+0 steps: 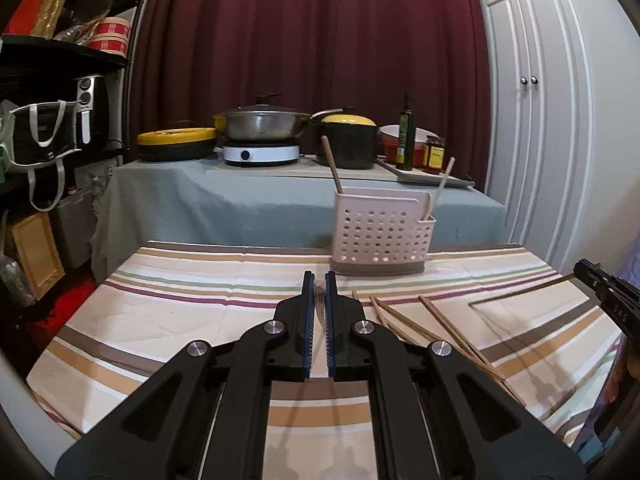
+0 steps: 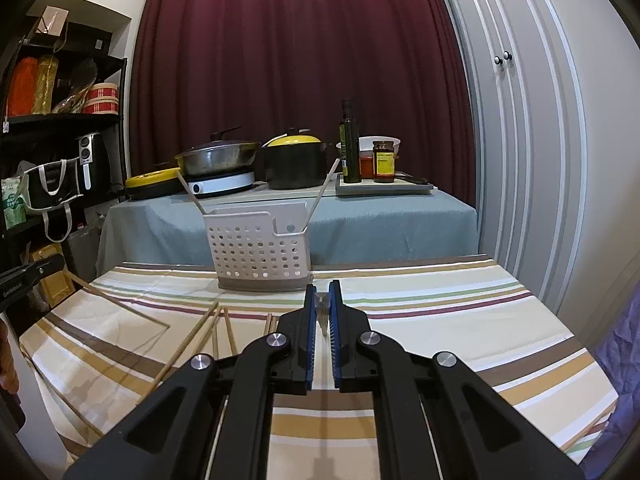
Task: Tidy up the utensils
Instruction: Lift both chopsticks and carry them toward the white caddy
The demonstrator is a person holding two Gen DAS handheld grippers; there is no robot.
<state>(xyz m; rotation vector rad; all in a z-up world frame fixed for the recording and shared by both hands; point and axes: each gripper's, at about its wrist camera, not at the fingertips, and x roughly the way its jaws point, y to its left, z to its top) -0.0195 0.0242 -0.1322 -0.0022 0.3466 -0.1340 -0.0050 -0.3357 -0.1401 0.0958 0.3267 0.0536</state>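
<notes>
A white perforated utensil holder (image 1: pixel 380 240) (image 2: pixel 256 252) stands at the far side of the striped tablecloth (image 1: pixel 180 320), with two wooden sticks (image 1: pixel 332 164) leaning out of it. Several loose chopsticks (image 1: pixel 440 328) (image 2: pixel 216 332) lie on the cloth between the grippers. My left gripper (image 1: pixel 319 280) is shut on a chopstick that points forward along its fingers; the right wrist view shows that chopstick (image 2: pixel 120 302) hanging above the cloth. My right gripper (image 2: pixel 322 286) is likewise shut on a chopstick, seen from the left wrist view as a thin stick (image 1: pixel 520 290) pointing left.
Behind the cloth a grey-covered table (image 1: pixel 240 200) carries pots, an induction cooker (image 1: pixel 260 154), an oil bottle (image 1: pixel 405 136) and jars. A black shelf (image 1: pixel 60 80) with bags stands at the left. White cupboard doors (image 1: pixel 532 100) are at the right.
</notes>
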